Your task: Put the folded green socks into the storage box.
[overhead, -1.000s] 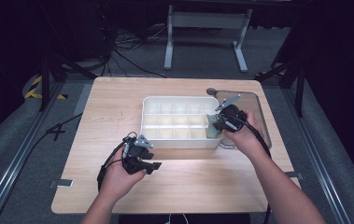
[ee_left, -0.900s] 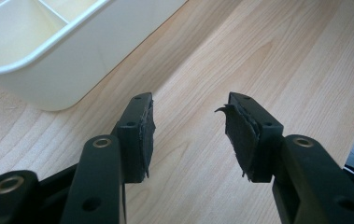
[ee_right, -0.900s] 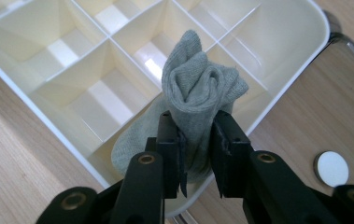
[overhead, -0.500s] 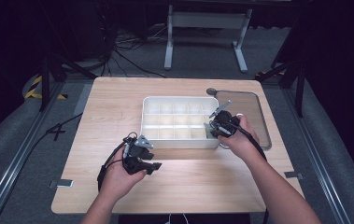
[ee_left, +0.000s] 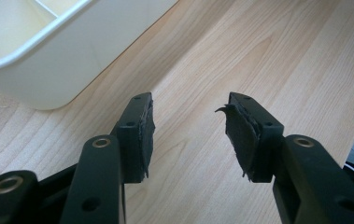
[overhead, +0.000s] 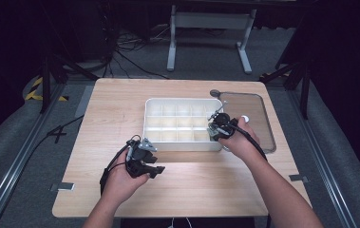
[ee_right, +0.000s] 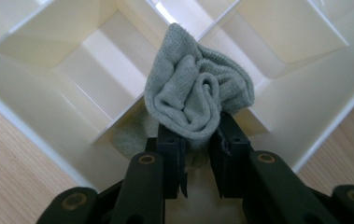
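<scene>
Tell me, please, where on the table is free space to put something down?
Bare wood lies left of the white divider box, behind it to the table's far edge, and along the near edge between the forearms. It is crowded at the box's right end: the right tool holding the grey cloth, beside the clear lid.

Tongs [ee_right: 199, 154] clamped on bunched grey sock [ee_right: 197, 98], above white divided organizer box [ee_right: 72, 60], wooden table [ee_right: 11, 158]

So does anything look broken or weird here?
Yes. The left tongs have a torn pad: its rubber is frayed and peeling off the jaw. Also, the right tongs hold a scrunched grey sock over the white box.
</scene>
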Available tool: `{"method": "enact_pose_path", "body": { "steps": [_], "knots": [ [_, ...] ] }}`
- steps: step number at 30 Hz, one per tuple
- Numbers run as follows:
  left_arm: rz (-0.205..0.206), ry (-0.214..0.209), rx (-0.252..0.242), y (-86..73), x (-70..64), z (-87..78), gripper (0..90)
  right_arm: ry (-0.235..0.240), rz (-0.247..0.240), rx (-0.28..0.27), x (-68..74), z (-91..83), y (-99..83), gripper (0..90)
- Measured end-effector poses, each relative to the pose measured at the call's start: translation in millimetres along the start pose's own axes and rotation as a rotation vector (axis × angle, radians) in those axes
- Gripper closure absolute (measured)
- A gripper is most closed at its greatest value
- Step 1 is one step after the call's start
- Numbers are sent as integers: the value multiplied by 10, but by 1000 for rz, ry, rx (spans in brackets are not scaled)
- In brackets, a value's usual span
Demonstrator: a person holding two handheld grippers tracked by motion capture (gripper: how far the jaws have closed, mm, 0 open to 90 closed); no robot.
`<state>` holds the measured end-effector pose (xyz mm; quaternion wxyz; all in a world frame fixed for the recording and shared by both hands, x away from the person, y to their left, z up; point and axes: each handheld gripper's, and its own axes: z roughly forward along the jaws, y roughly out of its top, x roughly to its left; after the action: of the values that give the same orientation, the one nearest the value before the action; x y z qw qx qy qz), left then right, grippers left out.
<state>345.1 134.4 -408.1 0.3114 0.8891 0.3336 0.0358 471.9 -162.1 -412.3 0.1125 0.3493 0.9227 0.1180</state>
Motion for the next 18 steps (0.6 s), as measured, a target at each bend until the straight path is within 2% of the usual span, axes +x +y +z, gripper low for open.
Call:
{"method": "enact_pose_path", "body": {
  "steps": [3, 10, 12, 13, 15, 18],
  "knots": [
    [1, -1, 3, 1, -2, -3, 524, -7, 2, 26, 11, 53, 31, 748],
    [-1, -6, 5, -1, -1, -6, 523, 15, 9, 28, -5, 36, 31, 726],
    [-1, -4, 4, -2, -1, -2, 521, 39, 40, 16, -39, -66, 24, 639],
    [-1, -3, 4, -2, 0, -1, 521, 39, 40, 16, -39, -66, 24, 639],
    [-1, -6, 6, -2, 0, 0, 520, 96, 79, -23, -94, -154, 1, 595],
    [-3, -7, 12, -8, -2, 4, 519, 106, 91, -63, -135, -273, 1, 536]
  ]
}}
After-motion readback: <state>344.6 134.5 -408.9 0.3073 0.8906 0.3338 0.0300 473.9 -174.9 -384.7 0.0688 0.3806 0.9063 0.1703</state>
